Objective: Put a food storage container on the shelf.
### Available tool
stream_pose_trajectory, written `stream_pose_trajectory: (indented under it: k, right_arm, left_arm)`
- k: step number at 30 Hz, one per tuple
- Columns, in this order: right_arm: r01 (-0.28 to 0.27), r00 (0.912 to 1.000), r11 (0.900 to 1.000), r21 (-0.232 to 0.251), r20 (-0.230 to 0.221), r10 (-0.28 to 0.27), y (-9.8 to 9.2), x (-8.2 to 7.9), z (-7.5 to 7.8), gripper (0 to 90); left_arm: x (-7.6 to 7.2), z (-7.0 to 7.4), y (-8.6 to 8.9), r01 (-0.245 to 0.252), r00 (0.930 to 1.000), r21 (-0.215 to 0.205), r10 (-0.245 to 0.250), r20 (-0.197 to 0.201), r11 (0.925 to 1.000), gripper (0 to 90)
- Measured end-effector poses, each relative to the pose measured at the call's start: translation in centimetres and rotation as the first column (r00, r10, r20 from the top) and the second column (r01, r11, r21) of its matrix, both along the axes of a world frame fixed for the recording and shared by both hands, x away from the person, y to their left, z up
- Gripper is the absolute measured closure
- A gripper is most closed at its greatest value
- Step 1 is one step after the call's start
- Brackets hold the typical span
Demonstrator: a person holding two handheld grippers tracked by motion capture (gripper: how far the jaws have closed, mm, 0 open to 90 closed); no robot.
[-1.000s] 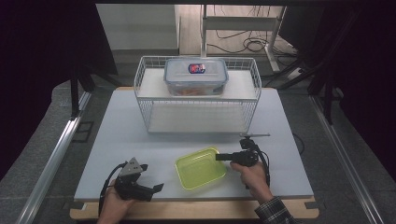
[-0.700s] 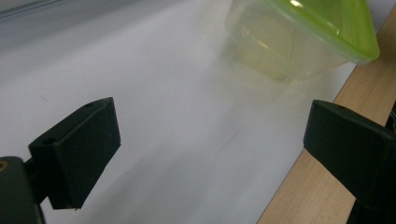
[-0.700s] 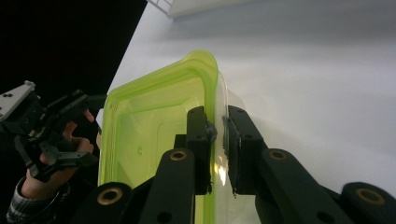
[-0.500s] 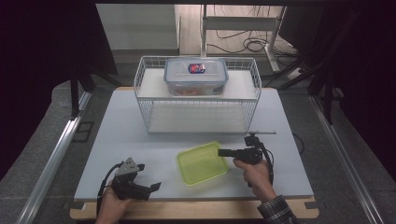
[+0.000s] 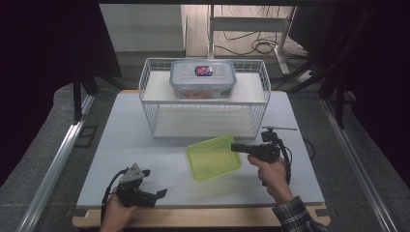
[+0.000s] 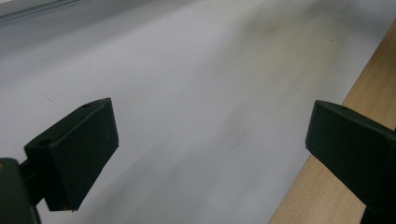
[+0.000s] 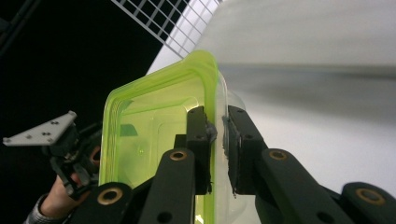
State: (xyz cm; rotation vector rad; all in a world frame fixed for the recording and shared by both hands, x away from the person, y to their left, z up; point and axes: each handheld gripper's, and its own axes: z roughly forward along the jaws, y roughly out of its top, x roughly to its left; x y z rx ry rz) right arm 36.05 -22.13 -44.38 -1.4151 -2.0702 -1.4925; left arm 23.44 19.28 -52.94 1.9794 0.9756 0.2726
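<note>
1. The right gripper (image 5: 237, 147) has its fingers (image 7: 200, 140) nearly closed, pinching one wall of the shallow lime-green translucent plastic container (image 5: 213, 157); the container is tilted, lifted off the worktop (image 5: 125, 140) near the front edge, right of centre
2. The left gripper (image 5: 157, 195) rests by the front-left corner, fingers (image 6: 79, 151) wide apart with nothing between them
3. Risk: held by a single thin wall, the container could swing, flex or slip out, probably if the hand jerks or tilts further
4. Risk: carried toward the white wire basket (image 5: 205, 99) at the back edge, it could catch the rim
5. Count: one green container, one clear lidded plastic box (image 5: 203, 79) inside the basket, one basket, two grippers
</note>
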Motion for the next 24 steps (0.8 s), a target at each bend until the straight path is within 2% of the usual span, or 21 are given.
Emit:
stream_pose_trajectory:
  k: [9,11,12,16,24]
  right_arm:
    - [0.009,0.9989,1.000,0.018,0.045,-0.010,-0.1,0.5,3.3,80.4]
    - [0.010,0.9975,1.000,0.016,0.070,-0.011,0.0,0.7,4.4,80.4]
    - [0.010,0.9975,1.000,0.016,0.070,-0.011,0.0,0.7,4.4,80.4]
    - [0.021,0.9951,0.999,0.035,0.096,-0.024,0.0,1.2,6.0,80.4]
    - [0.030,0.9915,0.998,0.046,0.125,-0.035,0.1,1.8,8.4,80.4]
  left_arm:
    - [0.0,0.0,0.0,0.003,1.0000,0.000,-0.003,0.001,1.0000,2.5]
    - [0.0,0.0,0.0,0.002,1.0000,0.001,-0.002,0.001,1.0000,2.6]
    - [0.0,0.0,0.0,0.004,1.0000,0.005,-0.004,0.001,1.0000,2.6]
    - [0.0,0.0,-0.1,0.006,1.0000,0.006,-0.006,0.001,1.0000,2.6]
    - [0.1,-0.1,-0.1,0.006,1.0000,0.006,-0.006,0.004,1.0000,2.6]
